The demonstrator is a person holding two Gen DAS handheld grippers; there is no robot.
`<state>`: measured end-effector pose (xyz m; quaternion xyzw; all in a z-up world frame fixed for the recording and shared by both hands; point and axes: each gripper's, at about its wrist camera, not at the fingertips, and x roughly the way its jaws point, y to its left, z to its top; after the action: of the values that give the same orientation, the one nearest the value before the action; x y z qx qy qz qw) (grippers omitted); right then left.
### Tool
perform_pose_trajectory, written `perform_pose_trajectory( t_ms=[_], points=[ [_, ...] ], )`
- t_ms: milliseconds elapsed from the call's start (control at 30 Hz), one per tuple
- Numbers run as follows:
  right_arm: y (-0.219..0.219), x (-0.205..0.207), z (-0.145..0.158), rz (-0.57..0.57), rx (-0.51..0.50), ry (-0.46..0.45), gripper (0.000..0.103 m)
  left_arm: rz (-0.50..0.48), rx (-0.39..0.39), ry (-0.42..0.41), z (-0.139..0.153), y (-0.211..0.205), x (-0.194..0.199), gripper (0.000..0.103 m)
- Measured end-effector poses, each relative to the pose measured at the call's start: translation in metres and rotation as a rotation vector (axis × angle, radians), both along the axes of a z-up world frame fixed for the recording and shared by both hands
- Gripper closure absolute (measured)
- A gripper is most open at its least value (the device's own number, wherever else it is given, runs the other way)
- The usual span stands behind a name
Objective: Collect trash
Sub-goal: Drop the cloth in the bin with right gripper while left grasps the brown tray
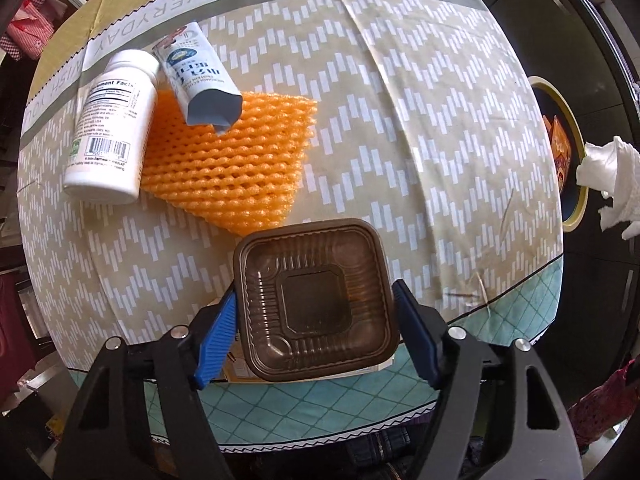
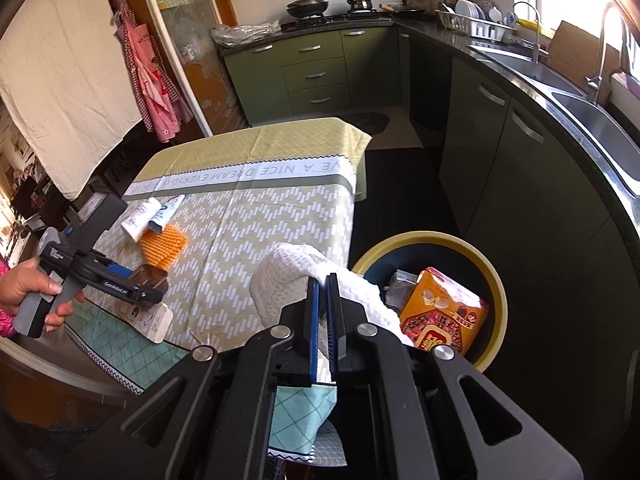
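Observation:
My left gripper (image 1: pixel 314 300) has its blue fingers against both sides of a brown plastic tray (image 1: pixel 316 300) that rests on a flat box at the table's near edge; it also shows in the right wrist view (image 2: pixel 150 276). My right gripper (image 2: pixel 323 280) is shut on a crumpled white paper towel (image 2: pixel 288 276), held by the table's right edge next to the yellow-rimmed bin (image 2: pixel 496 276); the towel shows in the left wrist view (image 1: pixel 612 168). A white bottle (image 1: pixel 108 128), a blue-white pouch (image 1: pixel 200 80) and an orange foam net (image 1: pixel 232 152) lie on the table.
The bin holds an orange box (image 2: pixel 440 312) and other wrappers. The table has a patterned cloth (image 1: pixel 400 140). A flat white box (image 2: pixel 154 322) lies under the tray. Green cabinets (image 2: pixel 500 152) and a sink (image 2: pixel 592 120) stand to the right.

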<state>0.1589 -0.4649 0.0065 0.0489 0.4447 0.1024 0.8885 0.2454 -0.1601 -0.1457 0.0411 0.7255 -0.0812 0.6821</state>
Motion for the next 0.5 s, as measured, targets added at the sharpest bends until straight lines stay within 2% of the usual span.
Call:
perform_pose_trajectory(
  t_ms=[133, 233, 267, 300, 333, 367, 500],
  points=[
    [-0.036, 0.014, -0.017, -0.129, -0.060, 0.017, 0.098, -0.019, -0.024, -0.033, 0.023, 0.000, -0.005, 0.033],
    [-0.063, 0.027, -0.038, -0.199, -0.057, 0.059, 0.098, -0.049, -0.053, -0.072, 0.045, -0.008, -0.008, 0.033],
    [-0.071, 0.032, -0.046, -0.209, -0.052, 0.079, 0.096, -0.062, -0.066, -0.080, 0.053, -0.010, -0.010, 0.033],
    [-0.077, 0.037, -0.055, -0.210, -0.043, 0.101, 0.088, -0.075, -0.078, -0.091, 0.060, -0.016, -0.011, 0.033],
    [-0.083, 0.039, -0.063, -0.222, -0.031, 0.115, 0.079, -0.090, -0.089, -0.103, 0.067, -0.023, -0.012, 0.033],
    [-0.087, 0.039, -0.069, -0.229, -0.031, 0.123, 0.064, -0.109, -0.102, -0.113, 0.073, -0.031, -0.013, 0.033],
    [-0.095, 0.027, -0.069, -0.234, -0.003, 0.117, 0.063, -0.191, -0.140, -0.136, 0.089, -0.065, -0.019, 0.033]
  ],
)
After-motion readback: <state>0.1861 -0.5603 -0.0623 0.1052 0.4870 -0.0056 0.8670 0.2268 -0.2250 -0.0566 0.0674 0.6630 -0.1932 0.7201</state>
